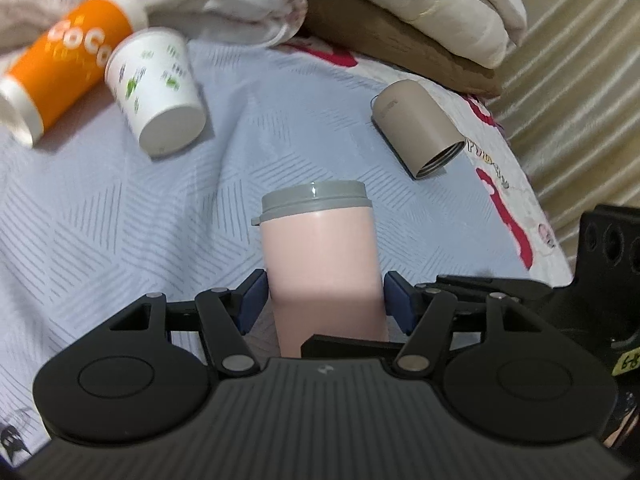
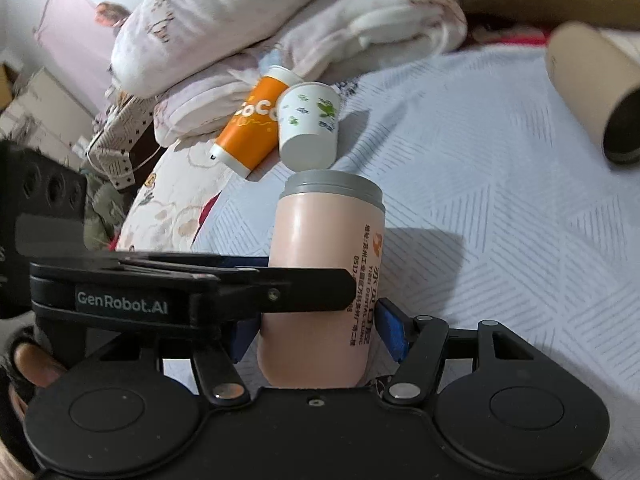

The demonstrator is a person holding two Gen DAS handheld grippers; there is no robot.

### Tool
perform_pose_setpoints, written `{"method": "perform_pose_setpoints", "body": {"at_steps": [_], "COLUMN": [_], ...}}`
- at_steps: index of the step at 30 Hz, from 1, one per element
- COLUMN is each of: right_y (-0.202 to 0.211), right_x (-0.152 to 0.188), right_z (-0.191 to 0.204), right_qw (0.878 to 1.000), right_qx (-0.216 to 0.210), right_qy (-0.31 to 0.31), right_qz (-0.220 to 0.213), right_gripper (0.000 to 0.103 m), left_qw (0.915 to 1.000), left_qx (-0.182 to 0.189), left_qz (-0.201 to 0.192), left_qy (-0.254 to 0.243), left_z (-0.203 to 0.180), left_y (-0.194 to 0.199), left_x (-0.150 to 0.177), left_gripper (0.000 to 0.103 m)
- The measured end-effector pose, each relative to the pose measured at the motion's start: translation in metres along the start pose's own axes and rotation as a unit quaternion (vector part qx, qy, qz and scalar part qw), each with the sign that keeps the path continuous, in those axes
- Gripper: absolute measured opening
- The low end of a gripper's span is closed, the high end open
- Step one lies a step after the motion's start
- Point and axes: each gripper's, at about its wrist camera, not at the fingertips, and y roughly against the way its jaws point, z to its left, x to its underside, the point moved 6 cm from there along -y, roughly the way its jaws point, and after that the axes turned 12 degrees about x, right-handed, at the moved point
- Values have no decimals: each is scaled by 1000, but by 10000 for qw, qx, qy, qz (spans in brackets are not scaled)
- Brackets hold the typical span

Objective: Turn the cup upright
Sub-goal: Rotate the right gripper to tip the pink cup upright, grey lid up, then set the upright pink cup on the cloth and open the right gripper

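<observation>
You hold the pink cup [image 1: 320,256], gray lid at twelve o'clock, over the bed [image 1: 120,208], both the left gripper [image 1: 325,300] and right gripper [image 2: 320,330] clamping its smooth, stiff, likely slippery lower body.

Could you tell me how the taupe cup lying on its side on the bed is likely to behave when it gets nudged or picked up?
The taupe cup lies on its side, a plain cylinder, so a nudge would probably roll it. The quilted bedspread looks soft and may damp that. Its wall looks rigid and smooth, possibly slippery in the jaws. The open threaded mouth suggests it is empty, so probably light.
</observation>
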Motion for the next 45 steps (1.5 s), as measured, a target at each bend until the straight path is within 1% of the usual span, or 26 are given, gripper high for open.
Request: {"method": "perform_pose_setpoints", "body": {"at_steps": [5, 10, 11, 15, 17, 19, 22, 23, 24, 26, 29, 32, 34, 36, 38, 39, 40, 42, 43, 45], "right_y": [5, 9, 9, 6, 5, 6, 7, 7, 6, 4, 5, 5, 0, -5, -9, -10, -12, -20, -25, -25], "right_x": [-1, -2, -3, -7, -8, -11, -17, -18, -21, -26, -32, -36, -39, -41, -41, -41, -41, -42, -42, -43], "right_z": [8, 13, 15, 25, 30, 32, 35, 36, 35, 35, 28, 23, 18, 13, 10, 8, 6, 0, -2, -3], "right_qw": [9980, 9952, 9939, 9863, 9772, 9696, 9525, 9481, 9404, 9303, 9288, 9201, 9199, 9253, 9243, 9253, 9292, 9432, 9502, 9510], "right_qx": [247, 380, 438, 767, 1088, 1280, 1610, 1659, 1764, 1943, 1926, 2019, 1978, 1881, 1868, 1835, 1796, 1668, 1601, 1550], "right_qy": [525, 789, 872, 1194, 1467, 1579, 1845, 1911, 2049, 2224, 2163, 2218, 2185, 2056, 2028, 1969, 1862, 1647, 1553, 1542], "right_qz": [-243, -441, -513, -839, -1084, -1364, -1812, -1925, -2064, -2174, -2310, -2520, -2585, -2573, -2640, -2673, -2640, -2353, -2176, -2186], "right_gripper": [68, 68, 68, 68, 67, 67, 67, 67, 67, 67, 67, 67, 67, 67, 67, 67, 67, 68, 67, 67], "left_qw": [9989, 9954, 9939, 9911, 9876, 9838, 9768, 9756, 9757, 9748, 9718, 9700, 9687, 9651, 9630, 9646, 9667, 9728, 9734, 9739], "left_qx": [-166, -322, -389, -460, -481, -424, -474, -464, -429, -385, -327, -348, -433, -466, -468, -454, -454, -413, -362, -323], "left_qz": [-68, -251, -296, -453, -655, -856, -1113, -1159, -1168, -1120, -1147, -1147, -1113, -1139, -1151, -1080, -1006, -909, -968, -969], "left_qy": [-437, -866, -989, -1163, -1346, -1520, -1769, -1805, -1803, -1888, -2036, -2115, -2177, -2313, -2392, -2363, -2308, -2089, -2044, -2026], "left_z": [-11, -24, -27, -31, -33, -34, -37, -39, -39, -41, -43, -43, -43, -43, -43, -41, -38, -29, -28, -26], "left_y": [7, 15, 16, 18, 20, 21, 22, 22, 20, 17, 15, 8, 2, -3, -5, -9, -12, -17, -16, -15], "left_x": [0, -3, -4, -7, -9, -11, -16, -18, -22, -29, -36, -43, -44, -43, -42, -41, -41, -41, -40, -40], "left_gripper": [62, 61, 61, 61, 61, 61, 61, 61, 61, 61, 61, 61, 61, 61, 61, 61, 61, 62, 62, 62]}}
